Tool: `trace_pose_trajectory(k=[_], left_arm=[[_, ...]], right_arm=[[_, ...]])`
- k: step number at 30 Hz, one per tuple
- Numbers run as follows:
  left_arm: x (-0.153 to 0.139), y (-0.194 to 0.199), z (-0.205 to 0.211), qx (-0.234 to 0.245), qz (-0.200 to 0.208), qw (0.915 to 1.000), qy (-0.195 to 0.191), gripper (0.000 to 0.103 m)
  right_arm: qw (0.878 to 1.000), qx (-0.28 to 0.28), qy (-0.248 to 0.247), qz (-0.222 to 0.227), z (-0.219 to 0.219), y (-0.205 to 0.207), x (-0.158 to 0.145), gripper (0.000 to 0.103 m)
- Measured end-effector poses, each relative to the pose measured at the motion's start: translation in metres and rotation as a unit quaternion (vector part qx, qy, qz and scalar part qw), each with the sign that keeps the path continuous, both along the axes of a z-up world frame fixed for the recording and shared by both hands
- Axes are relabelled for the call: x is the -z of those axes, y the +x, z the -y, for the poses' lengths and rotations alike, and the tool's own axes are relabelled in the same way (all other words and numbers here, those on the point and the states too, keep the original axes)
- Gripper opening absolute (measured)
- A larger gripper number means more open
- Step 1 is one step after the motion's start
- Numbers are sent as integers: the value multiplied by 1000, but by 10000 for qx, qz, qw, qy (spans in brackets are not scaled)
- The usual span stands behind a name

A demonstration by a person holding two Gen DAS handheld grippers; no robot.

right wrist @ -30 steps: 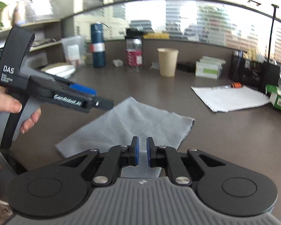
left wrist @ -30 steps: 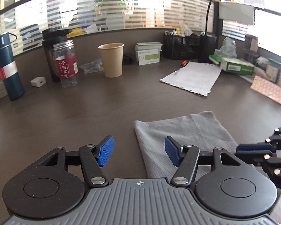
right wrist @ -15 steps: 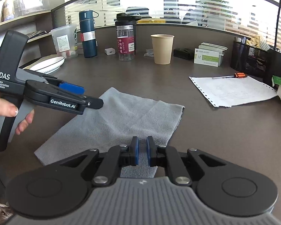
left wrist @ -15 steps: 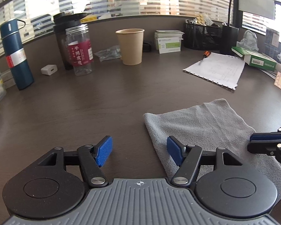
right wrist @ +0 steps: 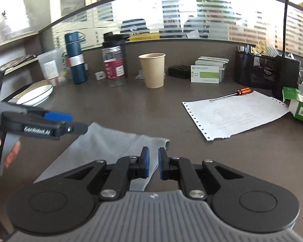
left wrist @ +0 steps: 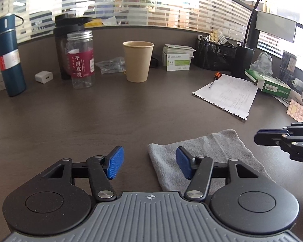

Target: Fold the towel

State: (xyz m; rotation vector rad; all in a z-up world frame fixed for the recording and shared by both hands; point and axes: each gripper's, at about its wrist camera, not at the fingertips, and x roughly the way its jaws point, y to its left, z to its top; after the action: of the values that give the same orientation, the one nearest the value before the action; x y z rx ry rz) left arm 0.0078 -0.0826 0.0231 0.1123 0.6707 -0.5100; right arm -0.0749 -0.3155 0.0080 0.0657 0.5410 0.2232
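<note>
Left gripper: While its jaws were closing, the left gripper (left wrist: 149, 162) hung just above the table with the blue pads still well apart and nothing pinched; only bare tabletop and the towel's near left corner lay between them.
Right gripper: Where the right gripper (right wrist: 153, 165) hung over the towel's right end, its pads stood nearly together with a narrow gap and no cloth in it.
Towel: The grey towel (left wrist: 212, 155) lay flat on the dark table (left wrist: 91, 125), close to the person; its left edge ran between the left gripper's pads, its far right corner (right wrist: 165, 141) lay just ahead of the right gripper.
Hand: A hand (right wrist: 2, 149) gripped the left gripper's handle at the left edge of the right wrist view.
Open room: A broad strip of bare table lay beyond the towel and to its left, free up to the row of containers at the back.
Paper: A white perforated sheet (right wrist: 236, 115) lay ahead and to the right, apart from the towel, with an orange-handled screwdriver (right wrist: 232, 94) at its far edge.
Back row: A blue flask (left wrist: 9, 56), a clear jar with a red label (left wrist: 80, 60), a paper cup (left wrist: 138, 61) and a white-and-green box (left wrist: 178, 62) stood well apart from the towel.
Right side: A green tissue box (right wrist: 301, 106) and a black mesh organiser (right wrist: 254, 68) bounded the table there.
Left side: A white plate (right wrist: 35, 96) sat near the left edge, far from the towel.
</note>
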Motion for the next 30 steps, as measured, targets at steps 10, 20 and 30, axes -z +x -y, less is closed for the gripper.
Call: trace_pose_trajectory(k=[10, 20, 30], left_arm=[[11, 16, 7, 98, -183, 9998, 12, 58], [12, 19, 14, 242, -204, 9995, -18, 38], [13, 16, 22, 395, -182, 9991, -9, 13]], right_arm=[[9982, 0, 430, -413, 14, 41, 11, 13], [9981, -252, 311, -462, 9, 51, 14, 21], [9986, -378, -216, -300, 0, 46, 16, 4]])
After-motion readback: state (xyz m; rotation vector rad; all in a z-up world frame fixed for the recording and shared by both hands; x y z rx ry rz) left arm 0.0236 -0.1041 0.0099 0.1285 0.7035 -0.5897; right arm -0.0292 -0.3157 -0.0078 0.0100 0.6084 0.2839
